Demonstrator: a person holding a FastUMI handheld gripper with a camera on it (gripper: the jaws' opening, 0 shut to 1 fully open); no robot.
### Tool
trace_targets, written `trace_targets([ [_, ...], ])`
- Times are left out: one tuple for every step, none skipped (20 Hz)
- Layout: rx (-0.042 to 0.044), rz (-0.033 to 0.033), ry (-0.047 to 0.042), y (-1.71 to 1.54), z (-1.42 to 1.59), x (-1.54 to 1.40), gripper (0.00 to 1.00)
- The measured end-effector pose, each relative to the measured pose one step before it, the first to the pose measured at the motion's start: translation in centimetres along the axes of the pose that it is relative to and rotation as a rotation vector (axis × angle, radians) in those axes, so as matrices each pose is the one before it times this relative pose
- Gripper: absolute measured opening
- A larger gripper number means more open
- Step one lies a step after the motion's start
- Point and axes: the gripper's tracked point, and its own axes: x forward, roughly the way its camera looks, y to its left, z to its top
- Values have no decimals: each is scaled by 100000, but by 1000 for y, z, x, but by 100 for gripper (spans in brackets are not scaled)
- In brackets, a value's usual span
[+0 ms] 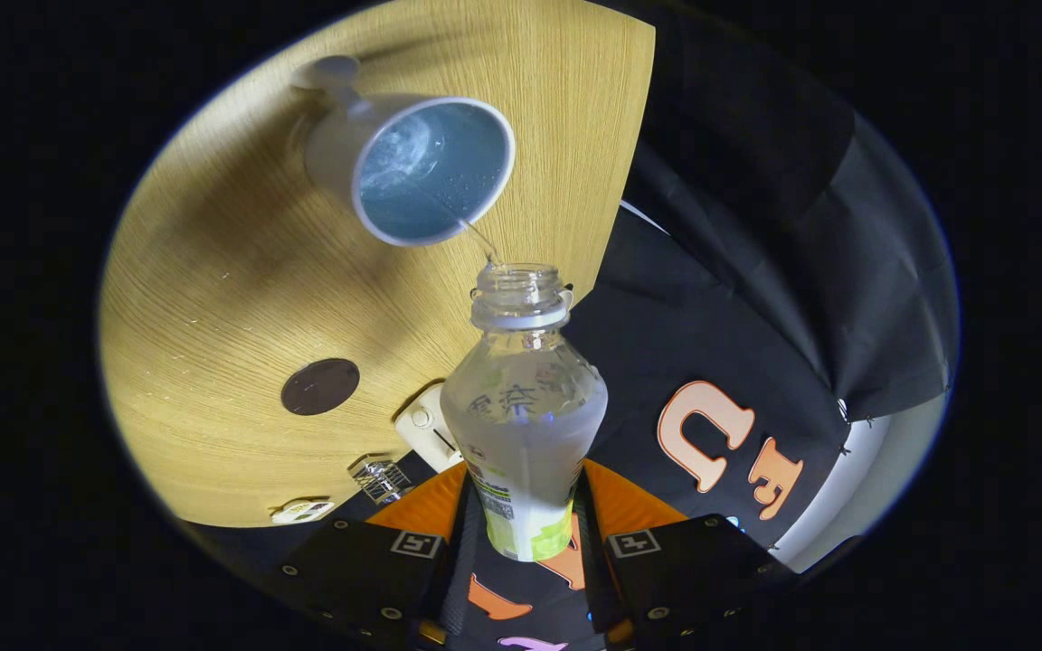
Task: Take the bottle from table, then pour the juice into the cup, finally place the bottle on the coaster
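On the wooden table (241, 298), toward the left, a round dark coaster (320, 386) lies bare, well apart from the white cup (412, 167) that stands further along the same surface. Cup interior shows blue, with liquid already pooled inside. A thin stream runs from the open mouth of the bottle (523, 407) to the cup's near rim; the bottle is tilted toward the cup and partly full of pale juice. Judged step: pouring, under way. The gripper (525, 529) holds the bottle at its lower, labelled body, both orange fingers (421, 506) pressed against its sides. Small white fixtures (426, 425) sit at the table edge just beside the left finger. Next move, in my assessment: bring the bottle upright without dripping, carry it across to the coaster, set it down centred. Right of the table edge hangs the black booth cloth (756, 226).
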Motion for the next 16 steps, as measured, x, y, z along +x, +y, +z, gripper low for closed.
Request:
trace_targets([
  [-69, -167, -274, -68, 71, -46, 52],
  [34, -269, 262, -120, -76, -78, 52],
  [285, -277, 97, -23, -82, 2, 52],
  [258, -164, 167, -51, 38, -3, 52],
  [202, 136, -50, -2, -12, -8, 52],
  [490, 334, -70, 168, 41, 69, 52],
  [801, 197, 27, 118, -6, -200, 52],
  [968, 151, -88, 152, 14, -33, 52],
  [1214, 376, 224, 224, 17, -76, 52],
  [1897, 626, 101, 353, -81, 33, 52],
  [2827, 257, 259, 349, 76, -62, 52],
  [3110, 914, 569, 385, 3, -217, 52],
  [2991, 490, 487, 407, -15, -101, 52],
  [2041, 1061, 361, 402, -53, -67, 52],
  [1872, 200, 312, 85, 13, -52, 52],
  [2245, -25, -123, 78, 75, -19, 52],
])
